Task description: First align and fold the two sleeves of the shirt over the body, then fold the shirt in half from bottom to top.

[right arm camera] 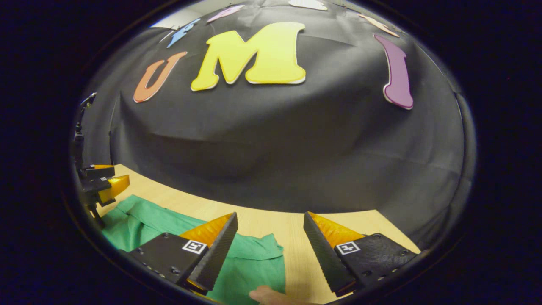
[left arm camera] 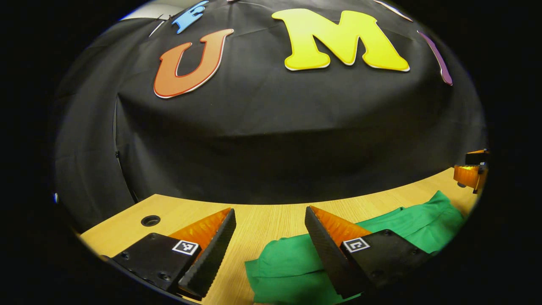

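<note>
Wooden table [left arm camera: 271, 220], green shirt [left arm camera: 292, 262], both grippers agape, empty

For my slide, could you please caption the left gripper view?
Left gripper open above a green shirt on the wooden table, right gripper at the far edge.

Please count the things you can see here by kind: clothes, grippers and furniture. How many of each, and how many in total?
Clothes: 1, the green shirt lying on the table.
Grippers: 2, the left gripper and the right gripper, both with jaws apart above the shirt.
Furniture: 1, the wooden table.
Total: 4
</note>
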`<action>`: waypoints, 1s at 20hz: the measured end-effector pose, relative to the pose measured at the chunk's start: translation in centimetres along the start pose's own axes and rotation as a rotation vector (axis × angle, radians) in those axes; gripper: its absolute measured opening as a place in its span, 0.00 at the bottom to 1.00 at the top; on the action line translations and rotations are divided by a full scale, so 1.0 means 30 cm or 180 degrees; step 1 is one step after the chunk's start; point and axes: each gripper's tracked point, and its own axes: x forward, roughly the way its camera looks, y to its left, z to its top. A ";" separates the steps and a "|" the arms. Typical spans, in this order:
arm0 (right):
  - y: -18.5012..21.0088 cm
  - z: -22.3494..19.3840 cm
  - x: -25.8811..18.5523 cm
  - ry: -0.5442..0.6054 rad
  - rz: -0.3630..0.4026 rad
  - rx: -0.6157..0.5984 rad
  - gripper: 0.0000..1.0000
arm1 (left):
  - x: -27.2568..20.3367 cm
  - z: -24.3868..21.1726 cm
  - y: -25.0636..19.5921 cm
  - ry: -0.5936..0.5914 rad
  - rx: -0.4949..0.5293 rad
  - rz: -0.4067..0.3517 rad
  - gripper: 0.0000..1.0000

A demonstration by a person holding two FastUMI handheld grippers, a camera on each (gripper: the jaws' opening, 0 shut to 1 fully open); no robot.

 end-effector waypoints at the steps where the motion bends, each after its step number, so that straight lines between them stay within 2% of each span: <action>1: 0.007 0.020 -0.028 -0.0073 -0.0003 -0.0034 0.95 | -0.028 0.019 0.009 -0.0112 0.0036 0.0024 1.00; 4: 0.060 0.112 -0.120 -0.0256 0.0027 0.0026 0.96 | -0.137 0.009 0.027 -0.0239 0.0041 0.0080 1.00; 6: 0.078 0.156 -0.196 -0.0305 0.0035 -0.0003 0.96 | -0.212 -0.023 0.022 -0.0212 -0.0011 0.0027 1.00; 10: 0.058 0.257 -0.406 -0.0471 0.0015 0.0033 0.95 | -0.359 -0.031 0.057 -0.0299 -0.0055 0.0106 1.00; 13: 0.053 0.260 -0.587 -0.0469 0.0089 0.0135 0.96 | -0.468 -0.069 0.067 -0.0241 -0.0242 0.0103 1.00; 18: 0.078 0.215 -0.865 -0.0497 0.0223 -0.0026 0.94 | -0.646 -0.114 0.104 -0.0193 -0.0239 0.0236 1.00; 20: 0.090 0.170 -0.983 -0.0463 0.0299 0.0001 0.96 | -0.734 -0.095 0.108 -0.0286 -0.0220 0.0278 1.00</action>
